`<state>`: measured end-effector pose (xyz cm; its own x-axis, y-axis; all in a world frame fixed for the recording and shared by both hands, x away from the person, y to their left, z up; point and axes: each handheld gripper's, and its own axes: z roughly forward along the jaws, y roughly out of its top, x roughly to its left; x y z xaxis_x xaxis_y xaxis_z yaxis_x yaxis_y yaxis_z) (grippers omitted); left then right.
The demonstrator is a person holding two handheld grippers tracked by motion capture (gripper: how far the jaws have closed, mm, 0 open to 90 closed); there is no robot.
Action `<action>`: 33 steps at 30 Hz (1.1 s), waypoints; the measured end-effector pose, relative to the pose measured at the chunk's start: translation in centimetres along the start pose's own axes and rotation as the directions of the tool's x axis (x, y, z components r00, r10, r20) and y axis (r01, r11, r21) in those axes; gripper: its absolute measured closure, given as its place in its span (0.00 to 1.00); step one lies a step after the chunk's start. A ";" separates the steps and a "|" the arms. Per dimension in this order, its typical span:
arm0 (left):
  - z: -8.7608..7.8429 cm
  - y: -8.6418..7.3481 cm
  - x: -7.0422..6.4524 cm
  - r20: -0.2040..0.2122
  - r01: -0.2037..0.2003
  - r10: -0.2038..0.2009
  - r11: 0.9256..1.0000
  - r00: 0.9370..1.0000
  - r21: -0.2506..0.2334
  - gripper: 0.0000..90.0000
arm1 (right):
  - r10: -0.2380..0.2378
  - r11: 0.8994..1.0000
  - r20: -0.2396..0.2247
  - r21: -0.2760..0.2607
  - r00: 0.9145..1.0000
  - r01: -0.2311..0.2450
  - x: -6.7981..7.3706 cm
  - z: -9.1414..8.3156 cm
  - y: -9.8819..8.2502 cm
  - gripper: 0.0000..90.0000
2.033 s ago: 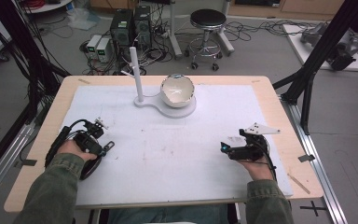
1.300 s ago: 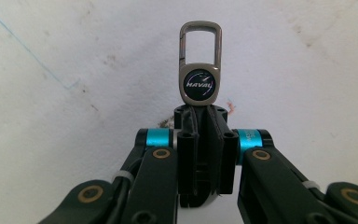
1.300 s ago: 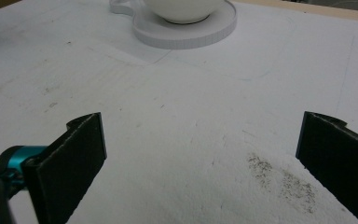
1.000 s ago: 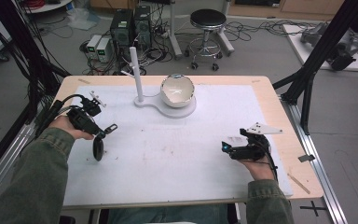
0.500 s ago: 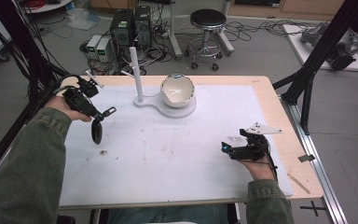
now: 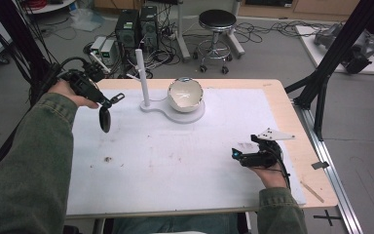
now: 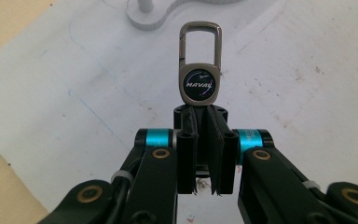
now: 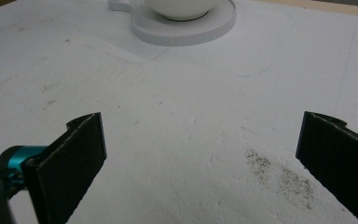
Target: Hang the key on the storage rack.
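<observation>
The left tongs [image 6: 108,103] are raised above the left rear part of the surface [image 6: 175,161], carried by the person's left hand [image 6: 70,92], whose green sleeve [image 6: 34,161] runs in from the lower left of the high view. Their jaws are clamped tight on a keychain [image 7: 200,70]. In the left gripper view the keychain stands up out of the closed jaws: a dark round badge with white lettering in a grey metal frame, topped by an oblong metal clip loop. In the high view a dark oval part [image 6: 105,119] of the keychain hangs below the tongs, clear of the white sheet.

A white stand [image 6: 173,108] sits at the rear centre of the surface. It has an upright post [image 6: 142,78] at its left end and a white bowl [image 6: 185,94] on its round base. The keychain is near the post, to its left, not touching it.

The right tongs [image 6: 234,154] lie low at the right front of the surface in the right hand [image 6: 268,170]. Their jaws stand wide apart with nothing between them, as the right gripper view shows; the pads [image 8: 70,163] face bare white sheet bearing a patch of dark specks [image 8: 279,175].
</observation>
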<state>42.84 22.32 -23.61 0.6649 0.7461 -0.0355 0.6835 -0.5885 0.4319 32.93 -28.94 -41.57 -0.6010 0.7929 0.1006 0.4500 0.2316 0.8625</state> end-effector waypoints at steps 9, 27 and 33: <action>-0.8 0.9 0.9 -0.033 0.010 -0.011 1.000 0.999 -0.029 0.92 | -0.008 1.000 0.005 0.002 1.000 0.008 0.1 0.0 0.0 0.01; -2.1 4.7 1.5 -0.080 -0.013 0.008 0.998 0.997 -0.054 0.92 | -0.006 1.000 -0.004 0.002 1.000 0.006 0.1 0.0 0.0 0.01; -2.0 6.6 0.5 -0.079 -0.059 0.055 0.997 0.995 -0.051 0.92 | -0.004 1.000 -0.007 -0.004 1.000 0.004 0.1 -0.1 0.0 0.01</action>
<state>47.06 19.43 -19.01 0.6756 0.7349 0.0598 0.6266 -0.6150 0.4787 32.84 -28.90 -41.51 -0.6072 0.7882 0.1001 0.4451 0.2330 0.8646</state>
